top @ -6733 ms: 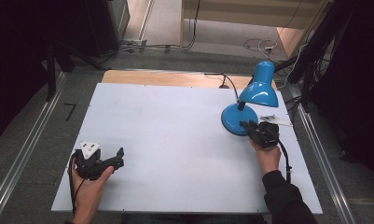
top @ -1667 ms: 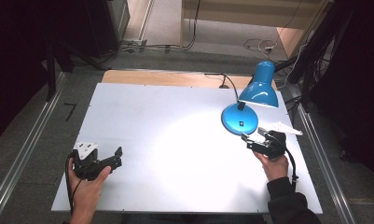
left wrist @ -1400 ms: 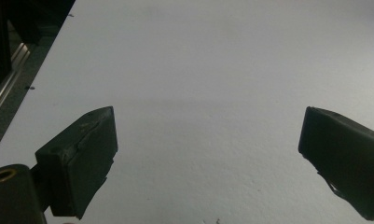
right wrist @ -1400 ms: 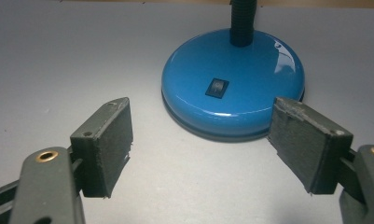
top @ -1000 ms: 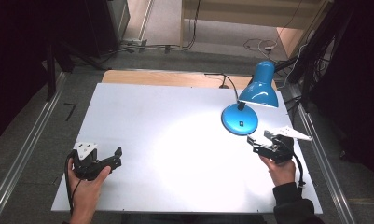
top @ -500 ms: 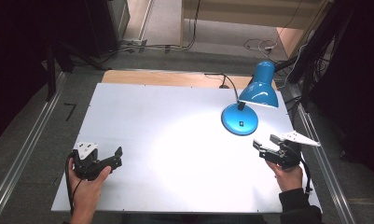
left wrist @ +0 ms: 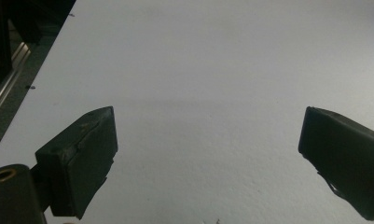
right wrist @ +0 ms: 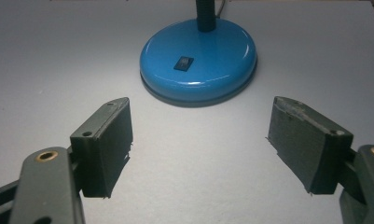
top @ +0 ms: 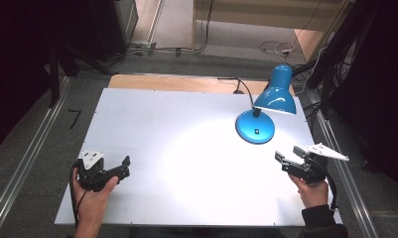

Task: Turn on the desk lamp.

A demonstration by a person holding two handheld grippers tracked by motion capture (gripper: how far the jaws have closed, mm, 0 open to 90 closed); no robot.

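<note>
Lamp sits at 2 o'clock on the table, lit, switch facing the right gripper. Right gripper at 4 o'clock, jaws wide, empty. Left gripper at 8 o'clock, wide, empty.

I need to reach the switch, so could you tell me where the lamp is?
In the high view the lamp stands at the table's far right, just beyond the open right gripper.

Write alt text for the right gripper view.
A round blue lamp base with a small black switch sits on a white table, just beyond the right gripper, whose two dark fingers stand wide open and empty.
</note>
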